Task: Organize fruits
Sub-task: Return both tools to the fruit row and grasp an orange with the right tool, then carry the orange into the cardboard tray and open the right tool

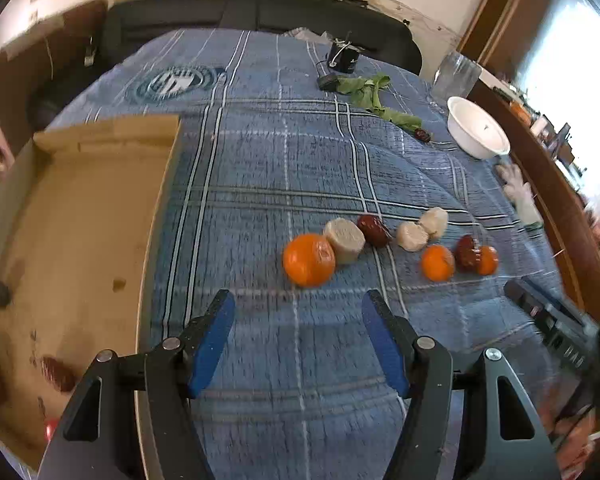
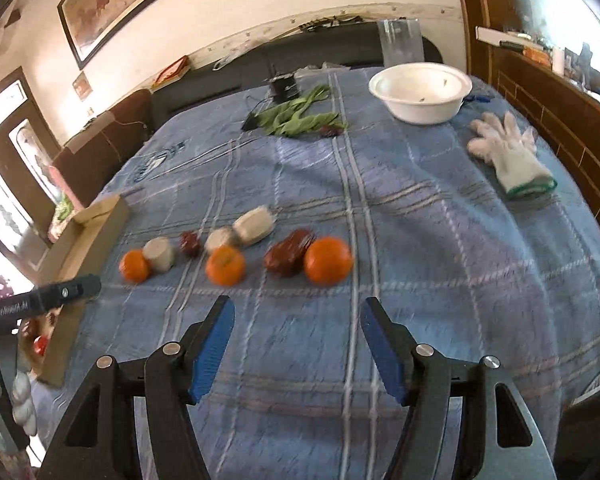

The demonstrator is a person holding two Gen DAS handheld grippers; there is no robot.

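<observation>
1. Over a table (image 2: 440,240) draped in a blue plaid cloth (image 1: 284,168), I hold both grippers above the covering with nothing between their blue pads; the left gripper (image 1: 298,300) has its jaws spread wide, and the right gripper (image 2: 296,306) matches it, jaws wide and empty.

2. In the left wrist view, a large orange (image 1: 309,259) sits at 12 o'clock just ahead of my left jaws, touching a pale cut chunk (image 1: 345,239), with a dark red date (image 1: 374,230) just beyond at 1 o'clock.

3. Further toward 2 o'clock lie two more pale chunks (image 1: 422,230), a smaller orange (image 1: 437,262), another dark red fruit (image 1: 467,253) and a third orange (image 1: 487,260) pressed against it.

4. At 9 o'clock of the left view lies an open cardboard box (image 1: 80,216), with a few dark red fruits (image 1: 58,372) resting on its floor near the lower edge.

5. In the right wrist view, the fruit row runs from 10 to 12 o'clock ahead of my right jaws, its nearest orange (image 2: 327,266) touching a dark red pair (image 2: 288,256).

6. At 1 o'clock sits a white bowl (image 2: 420,92), with a white glove (image 2: 508,156) at 2 o'clock and green leaves (image 2: 300,118) at 12 o'clock, all well apart from the fruit.
</observation>
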